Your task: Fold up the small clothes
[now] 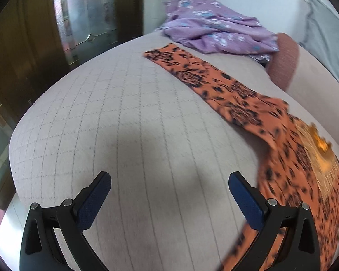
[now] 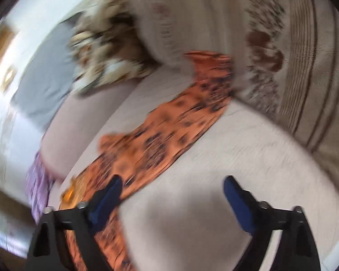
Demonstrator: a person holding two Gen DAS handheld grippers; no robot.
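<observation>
An orange garment with a black flower print (image 1: pixel 217 83) lies stretched across the pale quilted bed (image 1: pixel 128 122), one long part running to the far middle and the bulk bunched at the right edge. My left gripper (image 1: pixel 169 180) hangs open over bare bedding, its right finger (image 1: pixel 246 198) just beside the garment's near edge. In the blurred right wrist view the same orange garment (image 2: pixel 160 135) runs diagonally. My right gripper (image 2: pixel 173 186) stands open above the bed, its left finger (image 2: pixel 106 201) over the cloth's lower part, nothing between the pads.
A crumpled purple floral cloth (image 1: pixel 214 29) lies at the far end of the bed. A pink pillow (image 1: pixel 282 58) sits beside it. A beige patterned blanket (image 2: pixel 271 45) and a brown-and-cream cloth (image 2: pixel 106 40) lie behind the garment. A dark wooden door (image 1: pixel 29 45) stands at the left.
</observation>
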